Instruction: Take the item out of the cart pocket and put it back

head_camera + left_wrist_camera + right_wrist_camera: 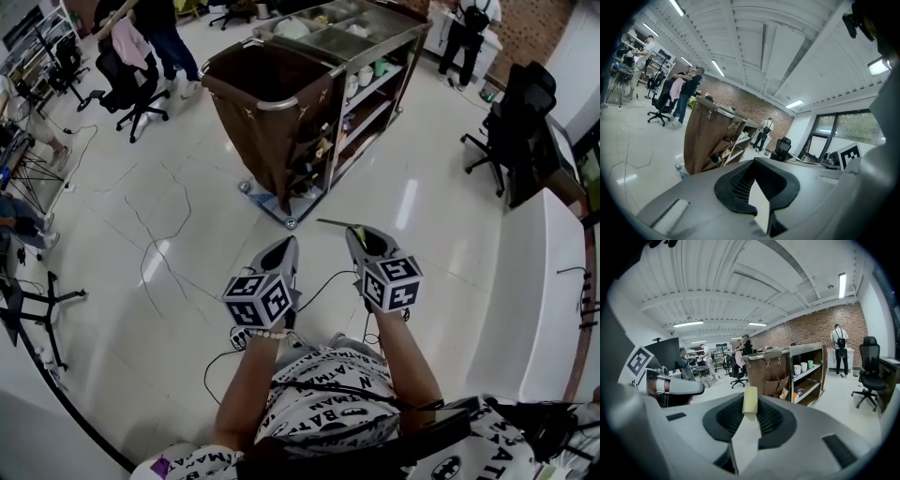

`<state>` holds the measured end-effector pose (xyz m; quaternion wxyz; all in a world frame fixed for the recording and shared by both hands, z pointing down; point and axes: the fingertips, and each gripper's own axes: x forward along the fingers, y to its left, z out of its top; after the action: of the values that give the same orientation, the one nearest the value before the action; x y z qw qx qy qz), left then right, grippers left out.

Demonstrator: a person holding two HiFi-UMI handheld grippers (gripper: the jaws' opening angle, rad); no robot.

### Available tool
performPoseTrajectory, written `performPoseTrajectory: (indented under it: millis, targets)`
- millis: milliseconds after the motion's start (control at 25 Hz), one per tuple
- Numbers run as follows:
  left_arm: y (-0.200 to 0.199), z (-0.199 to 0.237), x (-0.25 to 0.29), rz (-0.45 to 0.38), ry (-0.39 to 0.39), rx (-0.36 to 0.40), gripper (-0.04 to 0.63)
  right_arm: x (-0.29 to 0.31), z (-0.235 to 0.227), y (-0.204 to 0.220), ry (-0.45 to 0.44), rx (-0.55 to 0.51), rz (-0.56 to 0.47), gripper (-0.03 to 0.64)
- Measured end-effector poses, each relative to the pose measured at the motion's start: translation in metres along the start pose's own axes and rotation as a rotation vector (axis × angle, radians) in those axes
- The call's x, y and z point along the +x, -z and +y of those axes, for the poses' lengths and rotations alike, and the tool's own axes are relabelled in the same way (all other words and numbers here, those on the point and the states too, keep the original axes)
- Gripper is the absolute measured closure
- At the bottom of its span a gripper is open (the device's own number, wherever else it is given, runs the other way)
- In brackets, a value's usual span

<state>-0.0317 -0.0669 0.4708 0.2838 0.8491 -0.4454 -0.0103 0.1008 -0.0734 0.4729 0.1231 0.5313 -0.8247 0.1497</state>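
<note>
**Packet held clear of the cart**

A flat, pale yellow packet (750, 399) is clamped between the jaws of the right gripper (751, 414) and stands upright at their tip. In the head view it is seen only as a thin edge (339, 225) jutting from the right gripper (356, 232). The jaws of the left gripper (761, 161) are together, and nothing is seen between them. In the head view the left gripper (289, 244) is held just beside the right one, both pointing towards the cart (375, 42).

The cart is stood well apart from both grippers, across a stretch of pale glossy floor (187, 234). A brown bag (248, 122) is hung at its near end, and pockets (776, 386) are sewn on the bag's side, with small items tucked into them. Open shelves (811, 376) are seen next to the bag, and cups (803, 367) are stood on the upper one. A black chair (511, 131) is seen to the right of the cart.
</note>
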Motion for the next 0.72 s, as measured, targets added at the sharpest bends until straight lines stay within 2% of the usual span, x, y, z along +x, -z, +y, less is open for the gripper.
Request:
performPoseTrajectory:
  millis: [400, 720]
  targets:
    - [0.008, 0.015, -0.004, 0.053, 0.022, 0.004, 0.595, -0.005, -0.006, -0.002, 0.078, 0.017, -0.008, 0.539]
    - [-0.011, 0.024, 0.012, 0.052, 0.033, 0.034, 0.595, 0.015, -0.014, -0.028, 0.08, 0.015, -0.049, 0.539]
